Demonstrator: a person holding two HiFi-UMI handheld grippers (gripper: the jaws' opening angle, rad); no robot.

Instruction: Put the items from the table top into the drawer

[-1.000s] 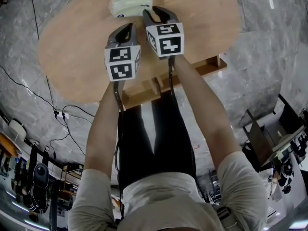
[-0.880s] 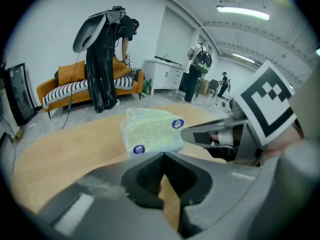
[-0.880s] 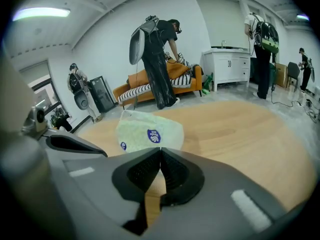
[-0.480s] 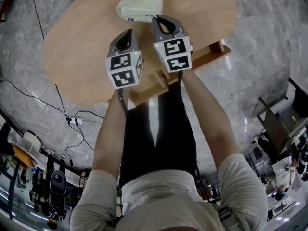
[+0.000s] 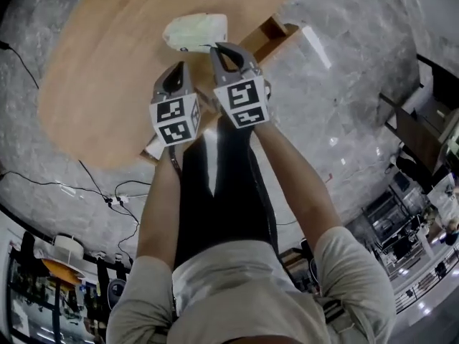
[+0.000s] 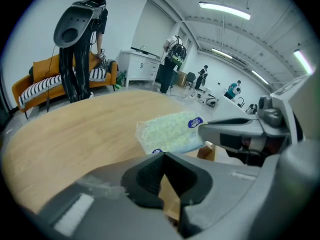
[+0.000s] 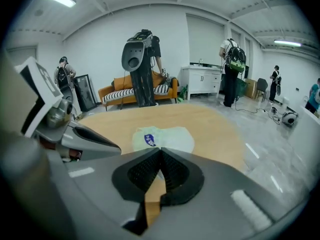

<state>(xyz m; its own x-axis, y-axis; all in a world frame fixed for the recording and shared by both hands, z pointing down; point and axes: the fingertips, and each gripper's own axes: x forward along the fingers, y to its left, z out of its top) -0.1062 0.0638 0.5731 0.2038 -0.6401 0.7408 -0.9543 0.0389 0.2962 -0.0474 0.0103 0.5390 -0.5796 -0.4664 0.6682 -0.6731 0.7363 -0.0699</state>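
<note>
A pale green soft packet (image 5: pixel 193 31) with a blue label lies on the oval wooden table (image 5: pixel 107 70), close to the edge where the open wooden drawer (image 5: pixel 276 33) sticks out. My right gripper (image 5: pixel 215 49) is shut, its tips pinching the packet's near edge. In the right gripper view the packet (image 7: pixel 162 136) begins right at the closed jaws (image 7: pixel 160 151). My left gripper (image 5: pixel 176 70) hovers beside it on the left, shut and empty, over the table edge. From the left gripper view (image 6: pixel 162 156), the packet (image 6: pixel 170 131) meets the right gripper's tip (image 6: pixel 206 130).
The person's legs and grey marble floor lie below the drawer. Cables (image 5: pixel 107 185) trail on the floor at left. Beyond the table stand an orange sofa (image 7: pixel 137 91), a tall dark stand (image 6: pixel 77 49), a white cabinet (image 7: pixel 202 79) and several people.
The right jaws have closed on the packet's edge. Both grippers pulled back toward the drawer side of the table, and the packet came along nearer the edge.
</note>
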